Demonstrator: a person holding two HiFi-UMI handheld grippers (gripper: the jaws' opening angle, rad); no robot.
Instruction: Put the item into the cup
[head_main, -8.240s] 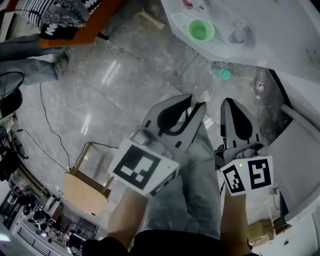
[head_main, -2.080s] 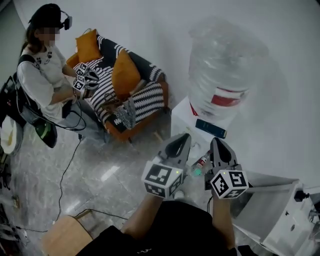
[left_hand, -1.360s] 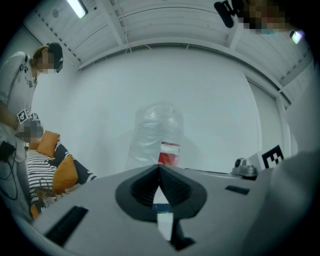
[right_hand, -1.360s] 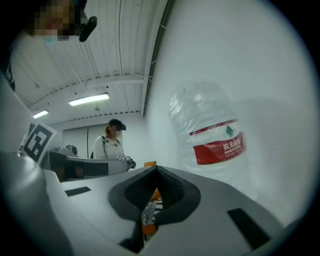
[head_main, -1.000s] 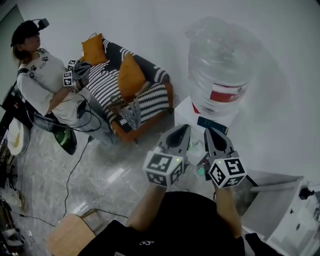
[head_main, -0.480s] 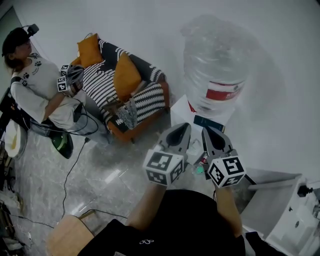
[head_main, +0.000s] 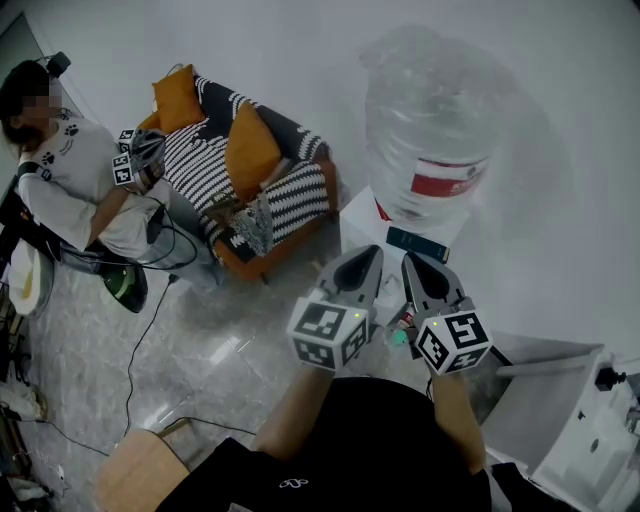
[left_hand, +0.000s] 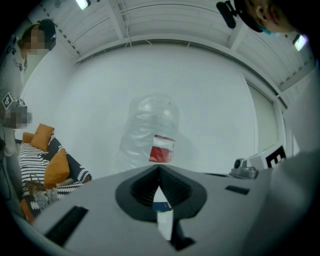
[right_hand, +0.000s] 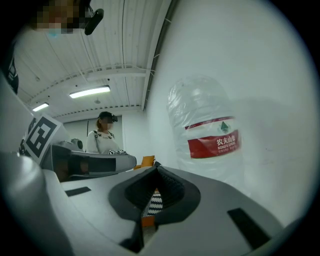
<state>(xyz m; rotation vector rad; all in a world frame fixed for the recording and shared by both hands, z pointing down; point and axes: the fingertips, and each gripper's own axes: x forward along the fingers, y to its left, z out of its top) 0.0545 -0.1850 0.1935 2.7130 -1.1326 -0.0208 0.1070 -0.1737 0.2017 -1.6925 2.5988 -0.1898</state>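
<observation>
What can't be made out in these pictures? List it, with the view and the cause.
Cup: in no view; in the head view only a green speck shows between the left tongs and right tongs, too small to name.
Water bottle base: both gripper views, hidden by the shut tongs' bodies.
Item: none between either tongs; which thing it is cannot be told.
</observation>
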